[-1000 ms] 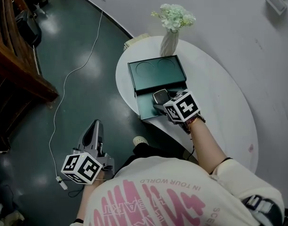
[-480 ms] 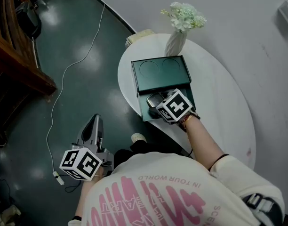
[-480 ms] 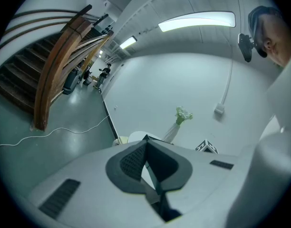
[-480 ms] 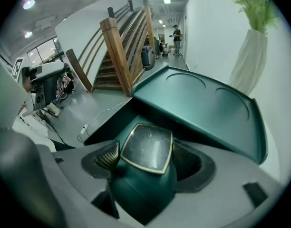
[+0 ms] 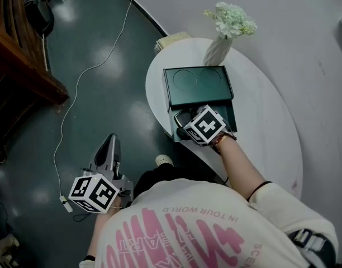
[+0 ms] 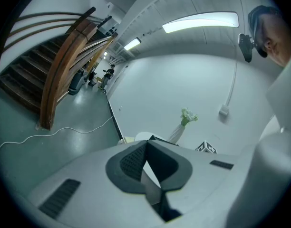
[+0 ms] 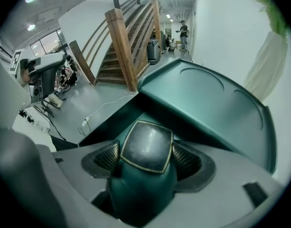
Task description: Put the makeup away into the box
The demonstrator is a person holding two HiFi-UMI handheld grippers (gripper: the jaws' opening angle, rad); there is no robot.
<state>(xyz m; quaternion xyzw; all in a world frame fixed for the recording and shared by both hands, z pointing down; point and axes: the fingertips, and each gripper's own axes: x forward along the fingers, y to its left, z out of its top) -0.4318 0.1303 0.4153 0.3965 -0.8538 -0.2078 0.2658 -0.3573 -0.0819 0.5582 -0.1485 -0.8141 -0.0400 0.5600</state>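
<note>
A dark green box [image 5: 198, 84] lies open on the white oval table [image 5: 271, 133], its lid [image 7: 217, 103] flat behind the base [image 5: 229, 115]. My right gripper [image 5: 184, 120] is shut on a dark green makeup compact [image 7: 146, 147] with a gold-rimmed square top, held low over the near left part of the base. The ribbed pads [image 7: 109, 156] press the compact from both sides. My left gripper [image 5: 110, 144] hangs over the floor left of the table, far from the box. Its jaws [image 6: 146, 144] meet at the tips with nothing between them.
A white vase of pale flowers [image 5: 220, 48] stands just behind the box lid. A white cable [image 5: 81, 85] runs across the dark floor. A wooden staircase [image 5: 20, 54] rises at the far left. A pale beige thing [image 5: 174, 38] sits behind the table's left edge.
My right gripper has carried the compact a little left and down over the box base. The left gripper has barely moved.
</note>
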